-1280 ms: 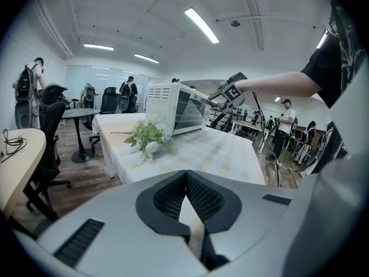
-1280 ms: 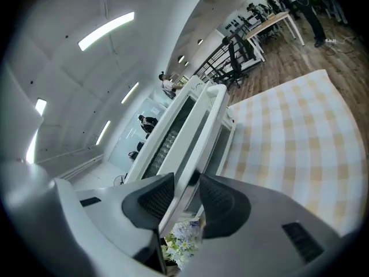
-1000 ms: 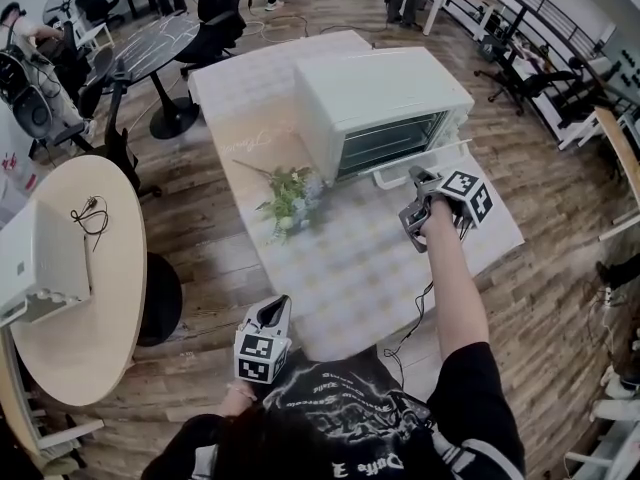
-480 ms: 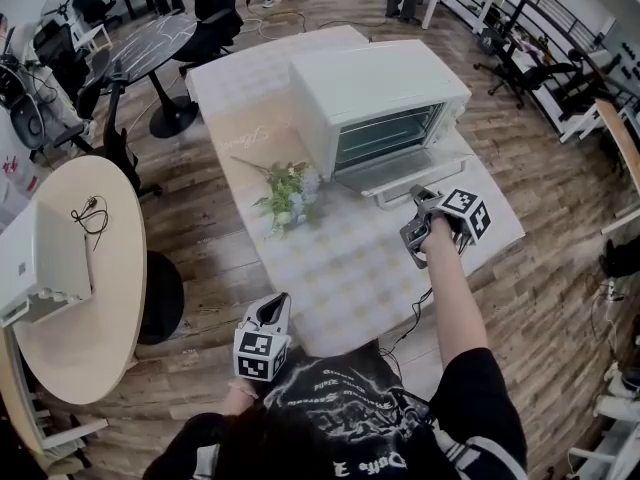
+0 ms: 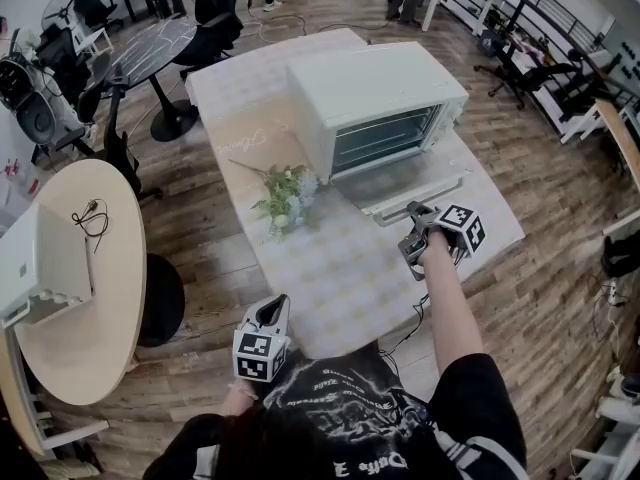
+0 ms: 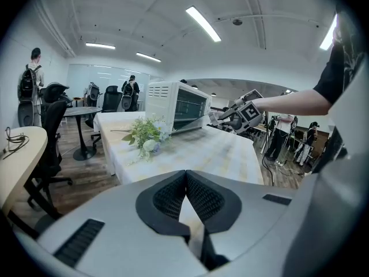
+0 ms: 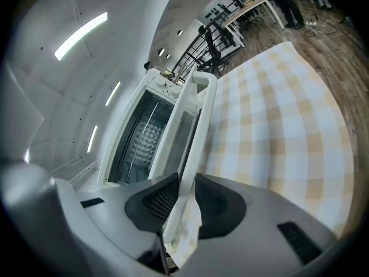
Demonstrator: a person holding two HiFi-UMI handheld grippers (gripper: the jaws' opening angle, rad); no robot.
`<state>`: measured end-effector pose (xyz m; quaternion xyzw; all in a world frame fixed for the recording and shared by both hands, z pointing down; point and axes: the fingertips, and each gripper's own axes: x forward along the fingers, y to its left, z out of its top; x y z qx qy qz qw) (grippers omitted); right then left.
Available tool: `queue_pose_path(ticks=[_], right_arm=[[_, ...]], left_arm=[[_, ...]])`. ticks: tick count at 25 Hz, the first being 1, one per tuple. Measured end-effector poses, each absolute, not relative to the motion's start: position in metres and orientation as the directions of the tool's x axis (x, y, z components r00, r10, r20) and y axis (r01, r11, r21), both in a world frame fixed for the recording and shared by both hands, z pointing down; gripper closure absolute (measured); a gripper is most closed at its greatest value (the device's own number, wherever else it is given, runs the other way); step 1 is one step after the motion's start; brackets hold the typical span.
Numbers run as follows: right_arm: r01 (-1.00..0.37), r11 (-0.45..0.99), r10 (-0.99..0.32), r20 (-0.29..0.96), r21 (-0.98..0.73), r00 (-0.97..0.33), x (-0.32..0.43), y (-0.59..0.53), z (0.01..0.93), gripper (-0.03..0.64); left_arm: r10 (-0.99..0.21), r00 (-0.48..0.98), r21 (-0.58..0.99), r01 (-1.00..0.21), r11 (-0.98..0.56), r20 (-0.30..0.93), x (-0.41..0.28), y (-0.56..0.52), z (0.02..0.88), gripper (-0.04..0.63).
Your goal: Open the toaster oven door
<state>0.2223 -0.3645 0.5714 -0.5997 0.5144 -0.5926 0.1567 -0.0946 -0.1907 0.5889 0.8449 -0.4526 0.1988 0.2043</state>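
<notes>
toaster oven point(image 5: 375, 93) on far half of bench point(image 5: 330, 333), back end close to the far edge. door point(image 5: 405, 180) already dropped open, lying almost flat over the checked bench top, front edge facing the bench's right edge.

right gripper point(image 5: 411, 218): clamped on door handle point(image 5: 445, 188), bar between both pads, jaws just been closing onto it.

left gripper point(image 5: 273, 306): pads pressed together, nothing in them, held off the bench's near corner, close to the torso.

open room: bare checked top from door front to near edge. flowers point(image 5: 288, 196) just beside the oven's left front corner, apart from the door. cable point(image 5: 405, 333) hanging off the near edge under the right arm. wood floor open on the right side.

writing: faint cursive point(image 5: 265, 136) on the bench cover left of the oven, too small to read. shirt point(image 5: 340, 408) print upside down, not legible.
</notes>
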Motion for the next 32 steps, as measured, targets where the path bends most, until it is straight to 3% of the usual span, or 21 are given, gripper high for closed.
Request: queue_pose_path(ticks=[21, 32], right_arm=[[-0.338, -0.518, -0.754, 0.606, -0.786, -0.254, 0.234, -0.351, 0.628, 0.522], [-0.202, -0.511, -0.779, 0.549, -0.836, -0.303, 0.242, -0.355, 0.654, 0.532]], left_arm=[[-0.677, 0.471, 0.151, -0.866, -0.476, 0.566, -0.084, -0.202, 0.601, 0.575], [-0.662, 0.446, 0.153, -0.879, -0.452, 0.602, -0.064, -0.214, 0.609, 0.575]])
